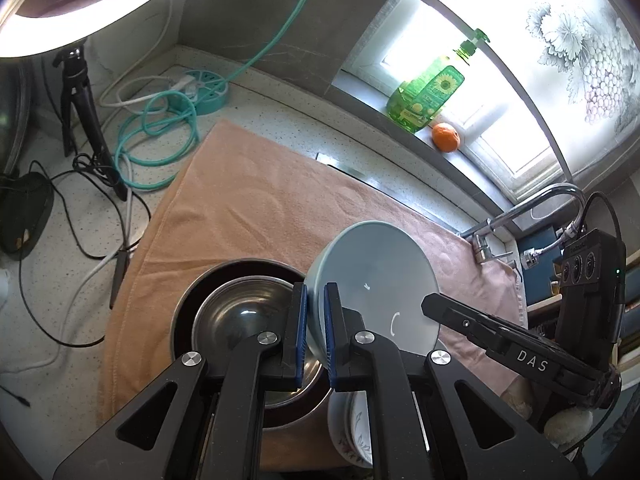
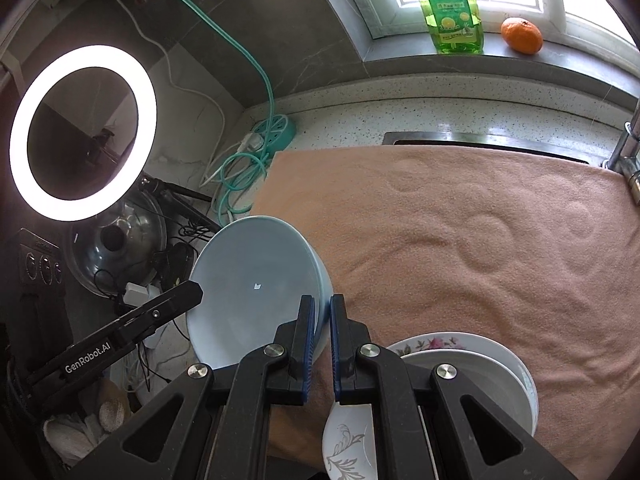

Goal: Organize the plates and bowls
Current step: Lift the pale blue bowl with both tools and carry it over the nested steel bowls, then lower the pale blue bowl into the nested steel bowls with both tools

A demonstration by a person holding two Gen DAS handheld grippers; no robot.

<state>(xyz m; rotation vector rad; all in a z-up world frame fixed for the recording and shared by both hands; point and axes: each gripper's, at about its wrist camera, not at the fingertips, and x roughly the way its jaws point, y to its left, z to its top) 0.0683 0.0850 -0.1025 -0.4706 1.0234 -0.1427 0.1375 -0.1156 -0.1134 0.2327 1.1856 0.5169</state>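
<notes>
1. We hold the pale blue plate (image 1: 372,280) off the peach towel (image 1: 248,208), tilted up on edge, one gripper on each side of its rim
2. Our left gripper (image 1: 316,328) has its blue pads clamped on the plate's rim, just right of the steel bowl (image 1: 240,320) nested inside a dark bowl (image 1: 188,304)
3. Our right gripper (image 2: 322,344) pinches the opposite edge of the same plate (image 2: 256,280); its jaws are closed on the rim
4. Below the right gripper, white plates with floral print (image 2: 472,364) sit stacked on the towel (image 2: 460,220)
5. On the windowsill stand a green bottle (image 2: 452,20) and an orange (image 2: 522,35), well apart from the dishes
</notes>
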